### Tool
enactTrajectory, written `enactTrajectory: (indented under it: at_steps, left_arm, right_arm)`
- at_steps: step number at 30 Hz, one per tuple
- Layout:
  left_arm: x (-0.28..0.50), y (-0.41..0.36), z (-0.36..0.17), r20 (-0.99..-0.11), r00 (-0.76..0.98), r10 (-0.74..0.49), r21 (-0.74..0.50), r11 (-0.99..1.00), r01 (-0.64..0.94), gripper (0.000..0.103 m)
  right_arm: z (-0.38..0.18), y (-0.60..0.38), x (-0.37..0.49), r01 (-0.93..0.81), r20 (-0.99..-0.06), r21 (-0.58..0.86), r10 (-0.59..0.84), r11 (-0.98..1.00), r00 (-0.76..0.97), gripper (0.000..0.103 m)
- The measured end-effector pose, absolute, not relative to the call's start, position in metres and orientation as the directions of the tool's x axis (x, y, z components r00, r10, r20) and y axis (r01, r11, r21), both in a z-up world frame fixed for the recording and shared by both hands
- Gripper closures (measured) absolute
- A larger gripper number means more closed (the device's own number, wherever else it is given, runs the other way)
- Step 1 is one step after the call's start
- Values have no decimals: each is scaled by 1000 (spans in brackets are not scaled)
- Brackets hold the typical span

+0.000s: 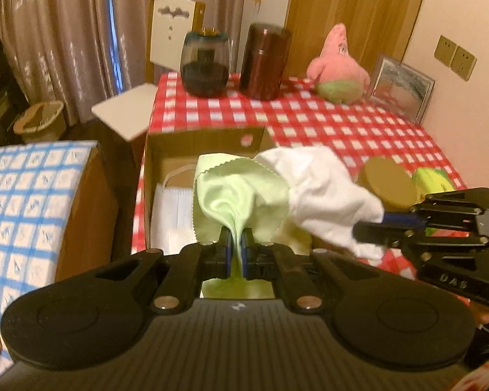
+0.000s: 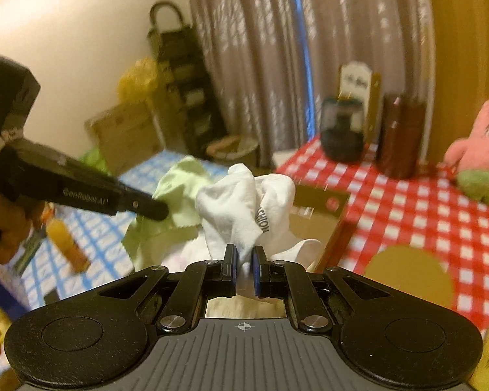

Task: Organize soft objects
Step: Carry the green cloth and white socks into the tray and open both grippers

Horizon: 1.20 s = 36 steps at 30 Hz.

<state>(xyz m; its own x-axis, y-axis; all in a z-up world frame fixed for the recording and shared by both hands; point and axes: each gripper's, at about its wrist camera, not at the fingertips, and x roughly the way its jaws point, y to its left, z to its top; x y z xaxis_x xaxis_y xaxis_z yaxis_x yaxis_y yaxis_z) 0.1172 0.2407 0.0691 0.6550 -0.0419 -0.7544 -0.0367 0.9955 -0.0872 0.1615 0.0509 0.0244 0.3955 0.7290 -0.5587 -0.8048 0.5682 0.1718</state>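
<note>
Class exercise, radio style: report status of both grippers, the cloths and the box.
Left gripper shut on green cloth. Right gripper shut on white cloth. Both cloths over open cardboard box. Nothing in the way.

1. Warm, yellowish indoor light, fairly dim; a blue strip of daylight shows between the curtains [image 1: 65, 32].
2. Fisheye bending and dark corners.
3. Right wrist view heavily motion-blurred; left wrist view mildly soft.

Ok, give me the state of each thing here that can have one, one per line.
left gripper: shut on the green cloth, lifted
right gripper: shut on the white sock, lifted
cardboard box: open
pink plush: upright on the table
picture frame: propped upright
</note>
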Motion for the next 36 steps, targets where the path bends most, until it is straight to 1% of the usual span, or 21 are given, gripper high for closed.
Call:
enactTrajectory:
  at_steps: [3,8,11,17,22,26,36]
  left_arm:
    - [112,241,54,-771,635,-48,-93,995,-38,98]
    - [109,237,30,-795,607,-28,-58,998,-30,98]
    - [111,236,15,-808,588,-24,-45,999,-21,98]
    - [119,239,-12,-830,557,-19,-27,1000,-7,98]
    - [127,239,-27,-838,546,0,3,1000,4,98]
    - [139,242,-32,-832,555,-6,-2,1000,8,98]
    - [182,260,-33,-820,573,-4,-24,999,-27,98]
  right_arm:
    - [4,57,156,-814,-609,184,714,550,345,94]
    - [-23,67,147,-837,-674,169,681,521,287,94]
    - [-37,72,144,-837,-699,166,662,521,272,94]
    - [-48,81,159,-818,-726,224,650,531,224,94]
    - [-57,93,167,-811,-761,188,605,553,236,94]
    - [-57,101,174,-804,-758,161,594,573,271,94]
    - [-54,114,206,-755,-726,199,612,625,315,94]
